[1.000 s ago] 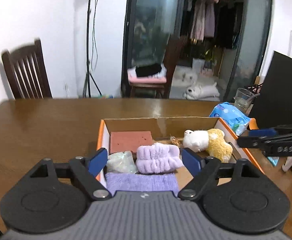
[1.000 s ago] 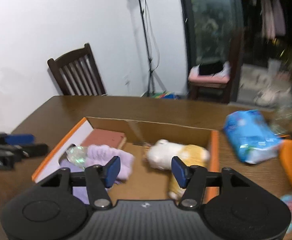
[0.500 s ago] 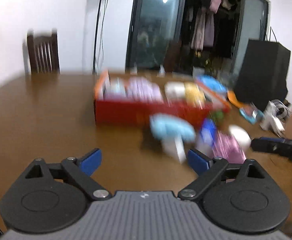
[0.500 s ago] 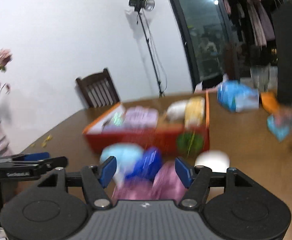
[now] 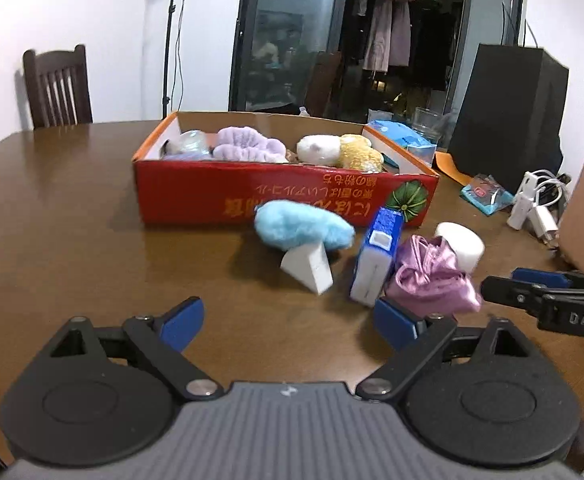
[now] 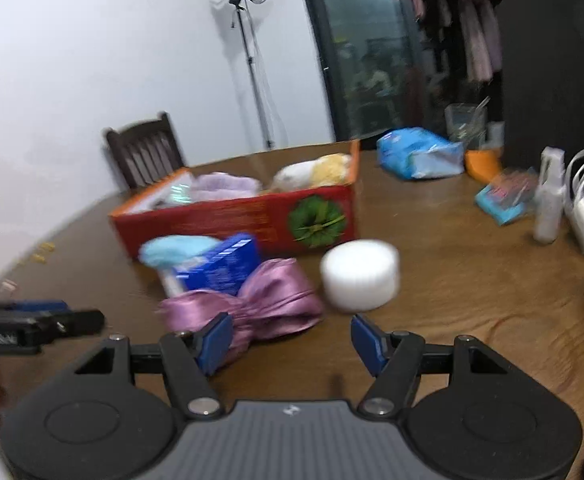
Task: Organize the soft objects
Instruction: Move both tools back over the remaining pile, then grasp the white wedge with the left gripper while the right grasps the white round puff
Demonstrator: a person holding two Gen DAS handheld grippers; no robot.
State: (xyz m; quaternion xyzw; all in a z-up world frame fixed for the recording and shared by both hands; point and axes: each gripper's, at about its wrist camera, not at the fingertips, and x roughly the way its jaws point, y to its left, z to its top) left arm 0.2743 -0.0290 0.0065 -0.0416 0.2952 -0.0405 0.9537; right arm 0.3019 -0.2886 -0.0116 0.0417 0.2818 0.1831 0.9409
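the red cardboard box [image 5: 284,196] sits mid-table and already holds a lavender scrunchie-like piece [image 5: 248,148], a crinkled clear packet [image 5: 190,142] and a white-and-yellow plush toy [image 5: 339,152]. judged from that, the sorting is partly done.

still outside, just in front of the box: a light blue fluffy item [image 5: 303,230] resting on a white block [image 5: 307,266], a pink satin scrunchie [image 6: 248,300] touching a blue-and-white carton [image 5: 377,256], and a white round pad [image 6: 359,274] beside it. the carton may not belong with the soft goods; that cannot be settled here.

the left gripper [image 5: 288,320] is spread wide, nothing between its jaws. the right gripper [image 6: 292,342] has just been opening and hangs empty, its left pad just at the pink scrunchie, probably the next pick.

the wooden table [image 5: 72,220] also carries a blue tissue pack [image 6: 419,154] and chargers [image 5: 535,208] off to the right.
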